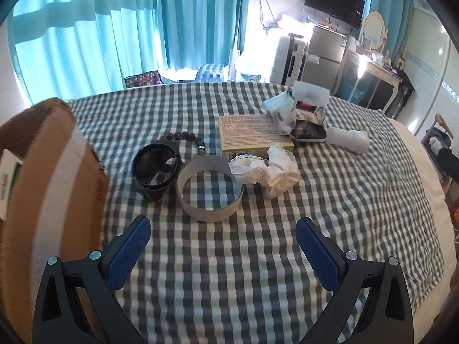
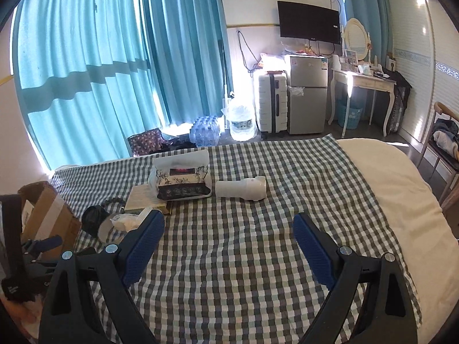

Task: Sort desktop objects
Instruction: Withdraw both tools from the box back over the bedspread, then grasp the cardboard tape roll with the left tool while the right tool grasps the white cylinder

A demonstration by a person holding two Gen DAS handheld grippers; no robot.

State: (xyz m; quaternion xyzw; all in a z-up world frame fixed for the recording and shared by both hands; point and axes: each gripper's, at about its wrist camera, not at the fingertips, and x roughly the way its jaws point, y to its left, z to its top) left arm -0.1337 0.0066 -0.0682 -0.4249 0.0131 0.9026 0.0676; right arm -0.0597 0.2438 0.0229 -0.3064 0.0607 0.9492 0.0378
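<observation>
Tape ring [image 1: 210, 193] lies just ahead of the spread, empty left tool [image 1: 223, 230].

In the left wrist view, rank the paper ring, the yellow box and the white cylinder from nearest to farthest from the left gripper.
From the open left gripper:
1. paper ring, just ahead, slightly left of centre.
2. yellow box, behind the ring, slightly right.
3. white cylinder, far right, past the box's right end.

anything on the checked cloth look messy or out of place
Mostly the crumpled white tissue: it lies wadded against the empty tape ring and the yellow box. The tissue pack sits partly atop that box, torn open. Both claws, left claw and right claw, are open.
</observation>
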